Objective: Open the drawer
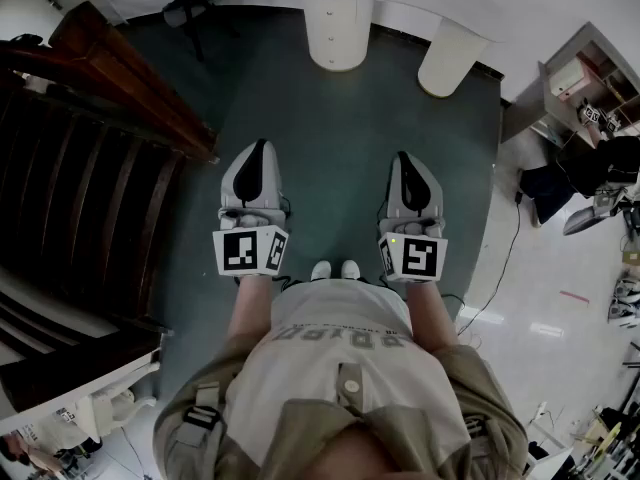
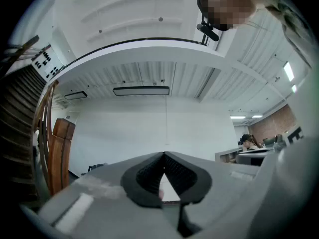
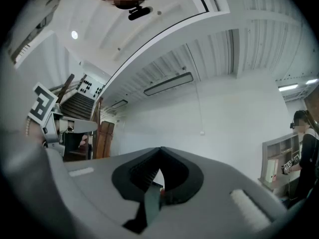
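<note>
Teal carpet [image 1: 340, 128] only, no drawer showing. Left claw [image 1: 262, 150] and right claw [image 1: 403, 160] both sitting pinched shut, empty. Person probably needing to find drawer first, opening one claw before grabbing.

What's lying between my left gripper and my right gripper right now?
In the head view, only green carpet lies between the left gripper and the right gripper. White shoe tips show lower down, nearer the person.

Green carpeted floor [image 1: 340, 158]; pale glossy tiles [image 1: 560, 308] along right edge. At far edge, white round pillars [image 1: 338, 30]. Dark wooden staircase [image 1: 90, 178] at left. Black cable [image 1: 505, 258] across tiles. White shoes [image 1: 335, 269] mid-carpet.
</note>
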